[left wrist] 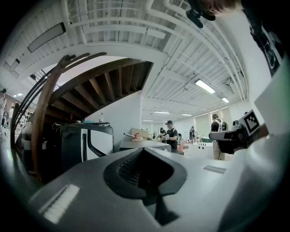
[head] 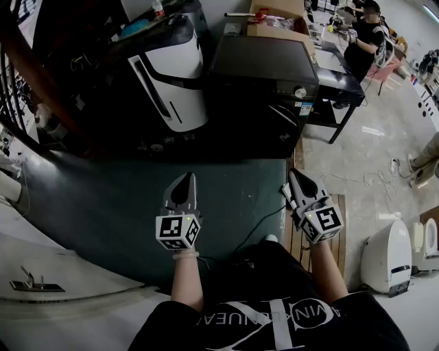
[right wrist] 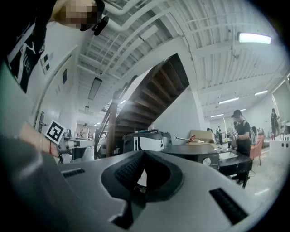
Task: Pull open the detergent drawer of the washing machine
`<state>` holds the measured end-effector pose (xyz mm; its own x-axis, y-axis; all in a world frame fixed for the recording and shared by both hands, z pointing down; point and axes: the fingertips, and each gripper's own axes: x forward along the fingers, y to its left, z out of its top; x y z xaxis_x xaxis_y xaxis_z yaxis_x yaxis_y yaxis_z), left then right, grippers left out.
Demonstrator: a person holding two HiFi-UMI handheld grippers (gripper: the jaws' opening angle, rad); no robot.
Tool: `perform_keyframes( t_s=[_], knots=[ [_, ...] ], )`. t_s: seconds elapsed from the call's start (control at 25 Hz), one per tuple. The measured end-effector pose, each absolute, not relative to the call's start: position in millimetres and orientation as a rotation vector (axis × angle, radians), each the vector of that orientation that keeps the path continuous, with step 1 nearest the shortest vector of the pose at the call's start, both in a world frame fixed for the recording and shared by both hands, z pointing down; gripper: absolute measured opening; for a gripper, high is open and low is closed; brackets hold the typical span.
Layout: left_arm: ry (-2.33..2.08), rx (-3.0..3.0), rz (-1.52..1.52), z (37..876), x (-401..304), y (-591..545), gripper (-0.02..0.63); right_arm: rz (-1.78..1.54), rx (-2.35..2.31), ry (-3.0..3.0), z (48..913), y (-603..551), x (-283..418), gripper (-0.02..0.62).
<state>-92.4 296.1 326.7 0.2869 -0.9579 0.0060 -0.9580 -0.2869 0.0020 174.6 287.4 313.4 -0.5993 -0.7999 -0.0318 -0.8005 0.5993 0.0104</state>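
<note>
Two shut grippers held short of a black washing machine (head: 264, 65).
Both grippers are level and side by side over a dark green surface (head: 103, 199) on the near side of the machine, well apart from it and touching nothing. L gripper (head: 187, 178): jaws pressed together, nothing btwn them, in line w/ the machine's left edge. R gripper (head: 293, 173): jaws also together, empty, in line w/ the machine's right side. The machine's front faces the person, w/ a round dial (head: 300, 92) at its right end. The detergent drawer is lost in shadow and can't be made out. A white-and-black appliance (head: 175, 79) stands just left of the machine, and a cardboard box (head: 278, 20) sits behind it. Another person (head: 367, 38) stands beyond the machine's right rear.
</note>
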Motion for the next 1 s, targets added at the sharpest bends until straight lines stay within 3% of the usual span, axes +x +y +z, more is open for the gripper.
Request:
perform_keyframes(
  t_s=[0.6,0.72,1.0],
  knots=[
    [-1.862,2.504,0.003,333,-100,291,0.019,0.032,-1.384,2.811,316,278,158,0.012],
    [-1.864,2.489,-0.018,334,-107,290,0.155,0.025,-1.373,2.816,318,276,152,0.012],
    [-1.859,2.484,0.012,342,-118,284,0.155,0.014,-1.340,2.834,326,268,138,0.012]
  ],
)
